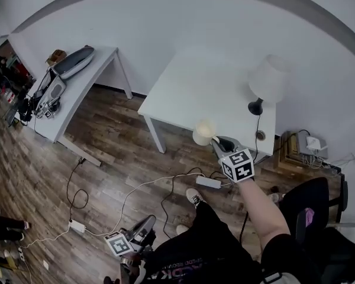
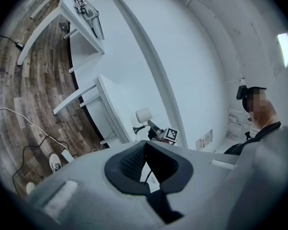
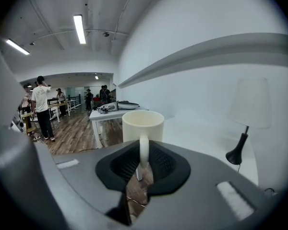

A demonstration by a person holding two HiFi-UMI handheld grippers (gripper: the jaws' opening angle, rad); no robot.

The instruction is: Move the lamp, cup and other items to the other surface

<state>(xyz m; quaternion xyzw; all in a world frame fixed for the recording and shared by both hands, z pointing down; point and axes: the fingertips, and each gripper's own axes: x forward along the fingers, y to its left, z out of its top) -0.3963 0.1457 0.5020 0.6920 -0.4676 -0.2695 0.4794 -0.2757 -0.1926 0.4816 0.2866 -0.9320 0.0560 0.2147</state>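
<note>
A cream cup (image 1: 204, 132) hangs in the air just off the front edge of the white table (image 1: 201, 81), held by its handle. My right gripper (image 1: 220, 143) is shut on that handle. In the right gripper view the cup (image 3: 143, 126) stands upright past the jaws of the right gripper (image 3: 143, 164). The lamp (image 1: 268, 80), with a white shade and a black base, stands on the table's right side and also shows as the lamp (image 3: 249, 104). My left gripper (image 1: 143, 226) is low over the floor, and in its own view the left gripper (image 2: 148, 169) holds nothing, a narrow gap showing between its jaws.
A second white table (image 1: 83, 81) at the left carries a grey oval object (image 1: 74, 62) and small gear. Cables and a power brick (image 1: 208, 182) lie on the wood floor. A black chair (image 1: 319, 218) is at the right. People stand far off (image 3: 41, 107).
</note>
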